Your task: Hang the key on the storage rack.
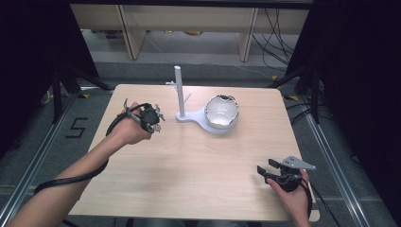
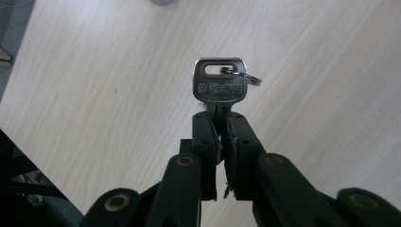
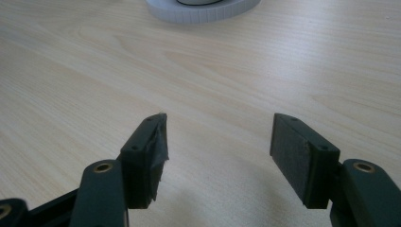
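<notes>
- Left of centre in the high view, the left tool (image 1: 156,119) is held above the tabletop (image 1: 189,161), its jaws clamped on a key (image 2: 220,85). In the left gripper view the key's head stands up out of the tips at the middle of the frame, with a small ring (image 2: 249,78) through its slot at the upper right of the head.
- The grip is on the blade only, so the key could pivot. Keep the jaws pressed tight and move slowly, without sharp turns of the wrist.
- Just right of that tool, in the upper middle of the high view, stands a white stand (image 1: 180,92) with short pegs on its post. It looks like the place to hang the key.
- To hang it well, I would bring the ring level with a peg, keep the slot facing the peg, and slide on before letting go.
- Right of the post, on the same base, sits a bowl (image 1: 221,111). Keep the tool clear of it on the approach.
- At the lower right of the high view the right tool (image 1: 267,172) rests low over the tabletop, well apart from the stand. Its jaws stand wide apart with nothing between them in the right gripper view. It can wait there, or steady the base if the stand tips.
</notes>
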Demonstrator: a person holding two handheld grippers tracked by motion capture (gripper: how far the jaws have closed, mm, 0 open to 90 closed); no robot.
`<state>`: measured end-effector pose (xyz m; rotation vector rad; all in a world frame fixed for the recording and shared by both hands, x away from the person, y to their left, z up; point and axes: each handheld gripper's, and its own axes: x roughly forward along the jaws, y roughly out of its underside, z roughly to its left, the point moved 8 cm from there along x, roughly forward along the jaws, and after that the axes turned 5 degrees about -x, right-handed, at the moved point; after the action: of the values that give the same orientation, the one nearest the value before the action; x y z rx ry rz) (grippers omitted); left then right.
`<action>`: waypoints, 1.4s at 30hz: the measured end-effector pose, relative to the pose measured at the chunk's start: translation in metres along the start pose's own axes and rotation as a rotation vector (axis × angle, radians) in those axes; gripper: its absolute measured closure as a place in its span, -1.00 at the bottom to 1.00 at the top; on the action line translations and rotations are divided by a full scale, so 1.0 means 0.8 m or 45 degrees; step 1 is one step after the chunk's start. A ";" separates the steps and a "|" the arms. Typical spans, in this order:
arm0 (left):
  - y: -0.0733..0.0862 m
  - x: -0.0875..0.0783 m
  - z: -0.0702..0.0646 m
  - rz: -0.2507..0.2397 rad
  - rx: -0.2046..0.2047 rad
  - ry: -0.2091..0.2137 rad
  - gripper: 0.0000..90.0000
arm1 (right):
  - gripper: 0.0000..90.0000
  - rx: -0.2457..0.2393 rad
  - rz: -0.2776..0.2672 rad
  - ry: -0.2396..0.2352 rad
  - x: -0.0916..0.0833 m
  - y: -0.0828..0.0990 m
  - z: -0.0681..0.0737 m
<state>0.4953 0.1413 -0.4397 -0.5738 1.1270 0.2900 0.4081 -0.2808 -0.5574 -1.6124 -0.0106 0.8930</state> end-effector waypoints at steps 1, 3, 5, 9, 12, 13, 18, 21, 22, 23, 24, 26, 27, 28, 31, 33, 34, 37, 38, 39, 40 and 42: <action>0.000 0.000 0.000 0.000 0.000 0.000 0.85 | -0.15 0.000 0.000 0.000 0.000 0.000 0.000; -0.004 -0.002 0.007 -0.025 -0.045 -0.019 0.85 | -0.15 0.013 0.002 -0.031 -0.001 0.000 0.004; -0.007 -0.003 0.012 -0.044 -0.055 -0.029 0.85 | -0.15 0.005 -0.014 -0.030 -0.001 -0.002 0.003; -0.012 -0.007 0.020 -0.057 -0.049 -0.059 0.85 | -0.15 0.020 -0.006 -0.030 -0.002 -0.001 0.004; -0.019 -0.009 0.027 -0.096 -0.064 -0.084 0.85 | -0.15 0.005 -0.013 -0.030 -0.001 -0.002 0.003; -0.021 -0.010 0.029 -0.106 -0.069 -0.094 0.85 | -0.15 0.016 -0.005 -0.035 -0.001 -0.001 0.004; -0.029 -0.013 0.040 -0.138 -0.085 -0.130 0.85 | -0.15 0.010 -0.018 -0.042 -0.001 -0.002 0.004; -0.036 -0.015 0.049 -0.183 -0.093 -0.158 0.85 | -0.15 -0.004 -0.015 -0.022 -0.002 -0.002 0.002; -0.039 -0.016 0.052 -0.192 -0.092 -0.170 0.85 | -0.14 0.007 -0.011 -0.029 -0.002 -0.001 0.003; -0.039 -0.016 0.052 -0.192 -0.092 -0.170 0.85 | -0.14 0.007 -0.011 -0.029 -0.002 -0.001 0.003; -0.044 -0.016 0.056 -0.210 -0.105 -0.177 0.85 | -0.14 0.001 -0.015 -0.024 -0.002 -0.001 0.003; -0.049 -0.016 0.059 -0.218 -0.102 -0.188 0.85 | -0.15 0.008 -0.009 -0.029 -0.002 -0.001 0.004; -0.051 -0.016 0.060 -0.228 -0.108 -0.192 0.85 | -0.15 0.001 -0.013 -0.027 -0.002 -0.001 0.003; -0.053 -0.017 0.062 -0.240 -0.112 -0.200 0.85 | -0.15 0.005 -0.010 -0.029 -0.002 -0.001 0.004; -0.057 -0.018 0.066 -0.251 -0.125 -0.207 0.85 | -0.15 0.004 -0.014 -0.028 -0.002 -0.001 0.003; -0.058 -0.019 0.068 -0.255 -0.128 -0.212 0.85 | -0.15 0.006 -0.013 -0.030 -0.002 -0.001 0.003; -0.062 -0.020 0.072 -0.267 -0.138 -0.226 0.85 | -0.15 0.007 -0.011 -0.031 -0.002 -0.001 0.003; -0.069 -0.024 0.080 -0.298 -0.156 -0.246 0.85 | -0.15 0.007 -0.010 -0.031 -0.002 -0.001 0.004; -0.072 -0.026 0.083 -0.305 -0.154 -0.266 0.85 | -0.15 0.006 -0.010 -0.031 -0.002 -0.001 0.004; -0.072 -0.026 0.083 -0.305 -0.154 -0.266 0.85 | -0.15 0.006 -0.010 -0.031 -0.002 -0.001 0.004; -0.078 -0.029 0.086 -0.329 -0.167 -0.270 0.85 | -0.14 0.006 -0.009 -0.031 -0.002 -0.001 0.004; -0.084 -0.032 0.089 -0.350 -0.158 -0.291 0.85 | -0.14 0.002 -0.016 -0.025 -0.002 -0.001 0.003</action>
<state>0.5725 0.1279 -0.3752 -0.7764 0.8024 0.1828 0.4062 -0.2794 -0.5556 -1.6006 -0.0337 0.8984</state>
